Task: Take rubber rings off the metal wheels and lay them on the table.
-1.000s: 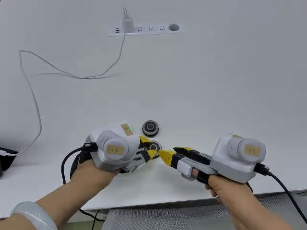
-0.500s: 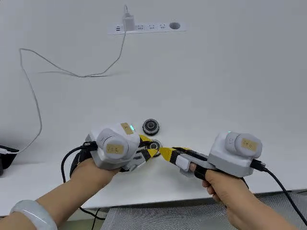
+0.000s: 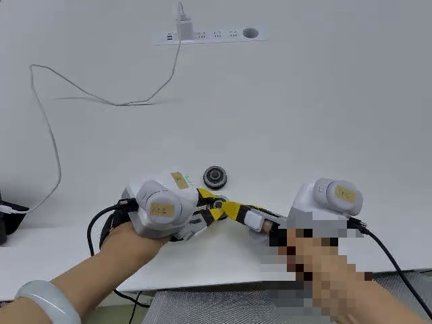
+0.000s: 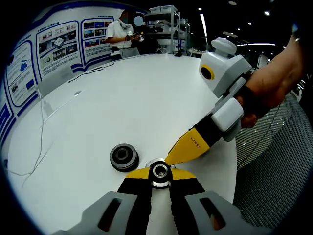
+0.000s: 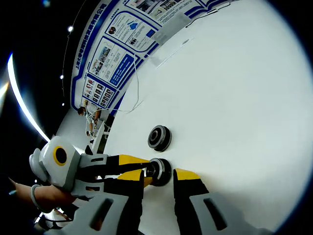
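Note:
A small metal wheel [image 4: 160, 171] with a dark rubber ring is held just above the white table [image 3: 304, 135], with my left gripper [image 4: 160, 175] shut on it. My right gripper [image 5: 160, 176] comes in from the right; its yellow tips press against both sides of that wheel's ring [image 5: 159, 169]. In the head view the left gripper [image 3: 209, 202] and the right gripper [image 3: 227, 210] meet tip to tip and hide the wheel. A second wheel [image 3: 215, 176] with its black ring lies flat on the table just behind them.
A white power strip [image 3: 209, 34] lies at the far side of the table, and a thin white cable [image 3: 101, 102] trails from it to the left. The table's front edge [image 3: 223, 270] runs just below the hands. A person [image 4: 120, 30] stands far off.
My right gripper has moved left and slightly forward until its tips reached the wheel held by the left gripper. The left gripper and the second wheel have stayed in place.

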